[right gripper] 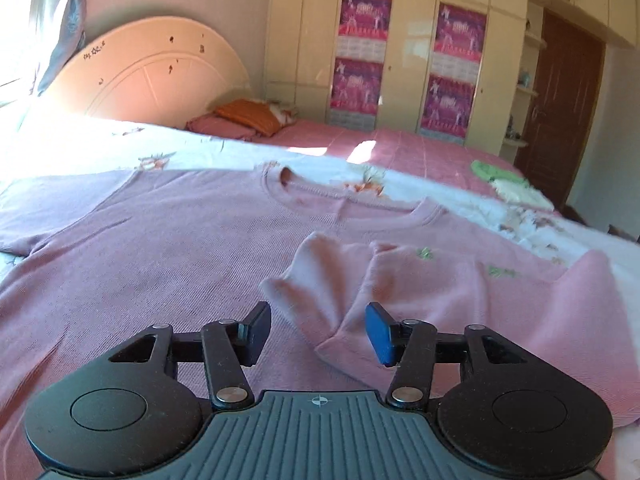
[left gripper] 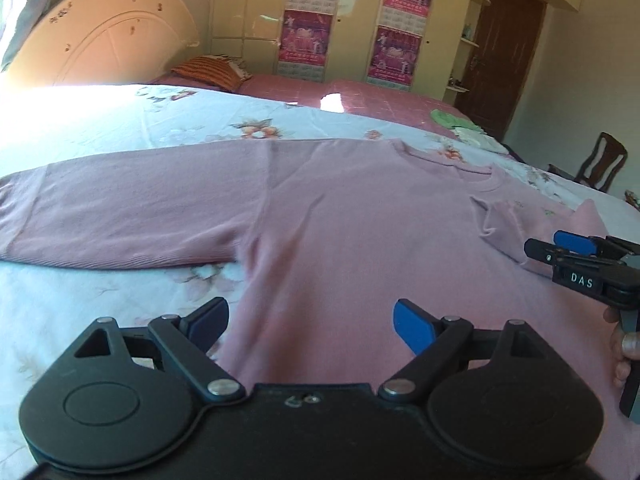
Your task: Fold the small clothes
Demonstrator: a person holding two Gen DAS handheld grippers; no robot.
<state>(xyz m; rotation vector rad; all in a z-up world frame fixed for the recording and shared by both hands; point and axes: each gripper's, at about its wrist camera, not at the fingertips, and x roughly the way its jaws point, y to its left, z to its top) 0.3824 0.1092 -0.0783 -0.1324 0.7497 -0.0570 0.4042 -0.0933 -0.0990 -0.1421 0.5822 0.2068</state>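
Bed w/ floral sheet [left gripper: 120, 128] fills the foreground; pink bedspread [left gripper: 380, 96] beyond it, orange pillow [left gripper: 212, 70] near the curved headboard [left gripper: 104, 36]. Wardrobe [left gripper: 352, 20] along the back wall w/ pink posters [left gripper: 306, 38] on its doors, brown door [left gripper: 504, 52] to the rt, wooden chair [left gripper: 604, 160] by the bed's far rt edge. Green cloth [left gripper: 448, 117] and a pale cloth [left gripper: 478, 136] lie well apart from the work area, near the far rt corner of the bed. Nothing sits on the sweater between either tong and the fabric.

No boxes or baskets in view.

Pink sweater [left gripper: 340, 220] lies flat on the floral sheet, neck away from the cameras. One sleeve [left gripper: 120, 216] stretches straight out to the left; the other sleeve [right gripper: 320, 276] is folded in over the chest, cuff pointing toward the neck.

Left tongs [left gripper: 312, 326]: jaws wide apart, holding nothing, hovering over the sweater's lower body near its left side edge.

Right tongs [right gripper: 320, 332]: jaws about half open, empty; the folded sleeve sits just ahead of and between the tips – contact w/ the rt pad can't be told. In the left view this tool [left gripper: 560, 248] sits at the sleeve's fold, hand [left gripper: 624, 354] on the grip.
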